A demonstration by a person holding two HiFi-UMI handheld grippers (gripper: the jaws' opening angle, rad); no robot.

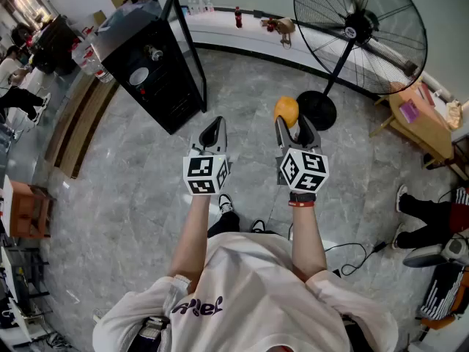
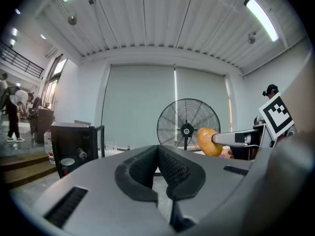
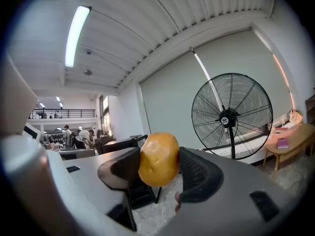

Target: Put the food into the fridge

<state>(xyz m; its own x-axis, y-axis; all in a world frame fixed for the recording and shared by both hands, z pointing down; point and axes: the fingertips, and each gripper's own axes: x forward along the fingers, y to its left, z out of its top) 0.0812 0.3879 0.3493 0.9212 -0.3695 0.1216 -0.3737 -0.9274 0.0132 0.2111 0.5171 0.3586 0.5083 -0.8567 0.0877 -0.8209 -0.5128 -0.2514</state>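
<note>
Open grey floor (image 1: 124, 189) lies between the person and the black fridge (image 1: 146, 79) at upper left, whose door (image 1: 192, 53) is swung open. A standing fan (image 1: 359, 31) is at upper right, its base near the right gripper (image 1: 292, 123). Right jaws are wide, clamped on a round orange-yellow food item (image 3: 158, 159), possibly a potato, held in the air at centre frame. Left gripper (image 2: 158, 168) jaws are closed together, empty

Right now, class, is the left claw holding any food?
No: the left claw has its jaws pressed together with nothing between them, while the orange-yellow food item sits in the right claw.
</note>
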